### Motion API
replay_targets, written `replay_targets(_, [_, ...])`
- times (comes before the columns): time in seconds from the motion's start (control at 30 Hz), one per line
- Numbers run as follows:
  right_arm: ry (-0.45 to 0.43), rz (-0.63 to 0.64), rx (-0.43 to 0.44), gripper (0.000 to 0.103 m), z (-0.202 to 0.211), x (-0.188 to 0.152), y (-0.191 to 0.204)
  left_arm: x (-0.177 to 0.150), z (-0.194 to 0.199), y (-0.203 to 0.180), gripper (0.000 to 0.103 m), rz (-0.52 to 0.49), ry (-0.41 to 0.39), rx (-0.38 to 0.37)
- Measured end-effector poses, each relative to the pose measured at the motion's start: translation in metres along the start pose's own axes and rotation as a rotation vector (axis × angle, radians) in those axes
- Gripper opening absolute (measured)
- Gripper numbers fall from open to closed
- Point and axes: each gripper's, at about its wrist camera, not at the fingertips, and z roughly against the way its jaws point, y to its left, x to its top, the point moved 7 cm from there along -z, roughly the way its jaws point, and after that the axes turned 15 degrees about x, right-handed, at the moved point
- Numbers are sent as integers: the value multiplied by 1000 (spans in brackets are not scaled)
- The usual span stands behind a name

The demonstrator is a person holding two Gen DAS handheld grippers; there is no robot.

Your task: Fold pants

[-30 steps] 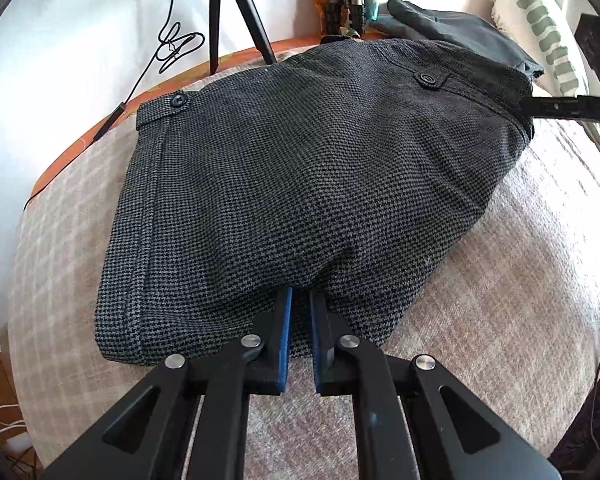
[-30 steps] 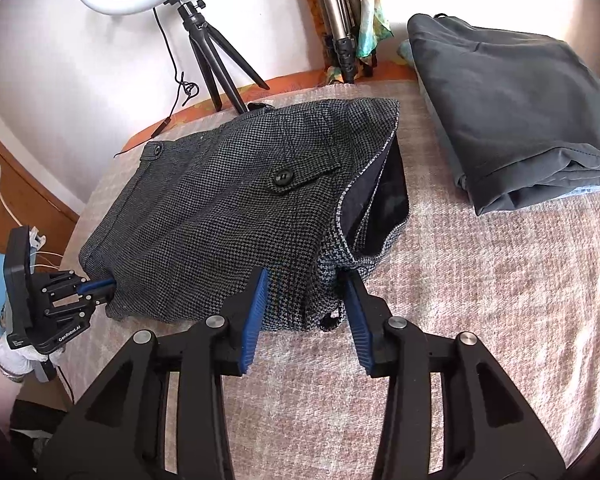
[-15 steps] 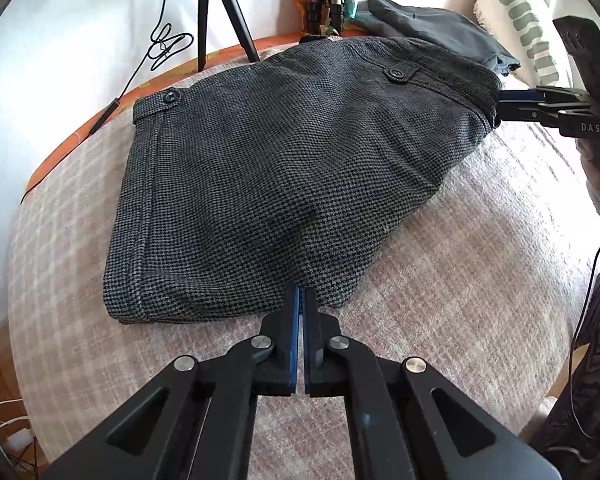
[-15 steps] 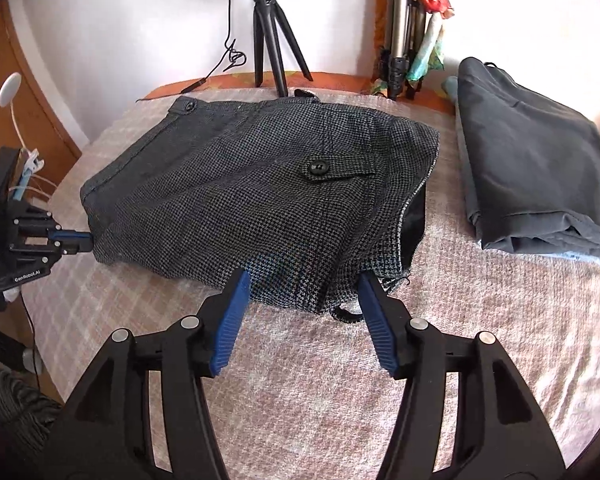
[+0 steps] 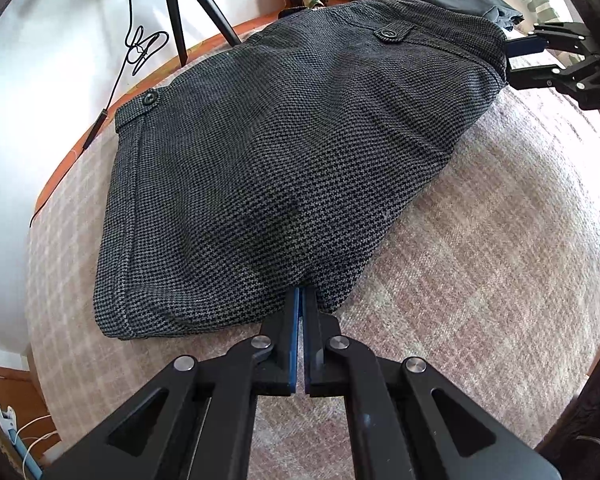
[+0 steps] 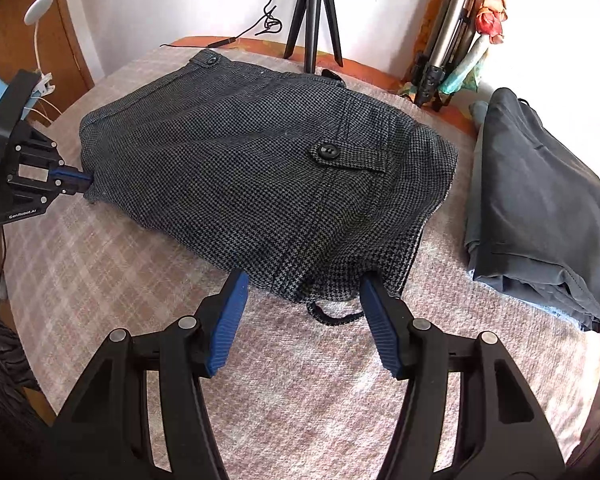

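The folded grey houndstooth pants (image 5: 284, 148) lie on the plaid-covered round table (image 5: 480, 280); they also show in the right wrist view (image 6: 260, 176). My left gripper (image 5: 301, 294) is shut on the pants' near folded edge; it shows at the left of the right wrist view (image 6: 85, 178). My right gripper (image 6: 303, 280) is open, its blue fingers astride the pants' near corner, above a loose dark cord (image 6: 332, 318). It appears at the far right of the left wrist view (image 5: 512, 58), at the waistband end.
A second, dark grey folded garment (image 6: 540, 216) lies on the table's right side. A black tripod (image 6: 314, 12) and a silver stand (image 6: 448, 52) rise behind the table by the wall. A cable (image 5: 140, 46) hangs at the back left.
My left gripper has closed fully on the pants' edge. My right gripper stayed open and shifted along the pants' near corner; the inner lining that gaped open is now covered.
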Motion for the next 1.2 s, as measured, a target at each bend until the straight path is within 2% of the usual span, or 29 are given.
replay_targets(0.07, [-1,-58,4,61,1,-1,-11,1,-1,0,0,-8,-3,5])
replay_targets(0.17, [-84,-249,110,61,11,-4,-31,2,1,3,0,3,-10,6])
replay_targets(0.23, [-144,-367,143,63,17,-8,-45,4,6,11,0,45,-29,5])
replay_targets(0.27, [-169,-421,136,71,19,-11,-52,6,11,14,0,70,-42,-5])
replay_targets(0.33, [-221,-543,143,76,23,-17,-64,12,24,22,0,122,-83,-25])
replay_targets(0.4, [-262,-703,173,76,23,-27,-74,23,37,29,0,173,-117,-49])
replay_targets(0.5, [-298,-872,177,76,18,-43,-82,50,48,37,0,234,-159,-80])
replay_targets(0.6, [-333,-960,222,76,14,-53,-75,83,50,40,0,287,-195,-82])
replay_targets(0.77, [-398,-1022,317,76,0,-57,-58,129,31,30,0,322,-217,-129])
replay_targets(0.83, [-442,-1047,326,76,-8,-57,-59,143,19,20,0,314,-214,-129])
replay_targets(0.9, [-484,-1026,289,75,-8,-51,-63,152,4,11,0,307,-190,-119])
replay_targets(0.93, [-503,-1018,275,72,-8,-49,-66,155,-5,6,0,305,-172,-123])
replay_targets(1.0, [-511,-1022,268,58,-11,-46,-72,158,-20,1,0,303,-143,-124])
replay_targets(1.03, [-505,-1027,285,41,-15,-45,-76,158,-27,0,0,302,-129,-109])
replay_targets(1.07, [-500,-1033,285,35,-18,-45,-77,157,-34,0,0,303,-117,-98])
replay_targets(1.2, [-510,-1023,297,27,-15,-41,-79,151,-55,-1,0,325,-67,-112])
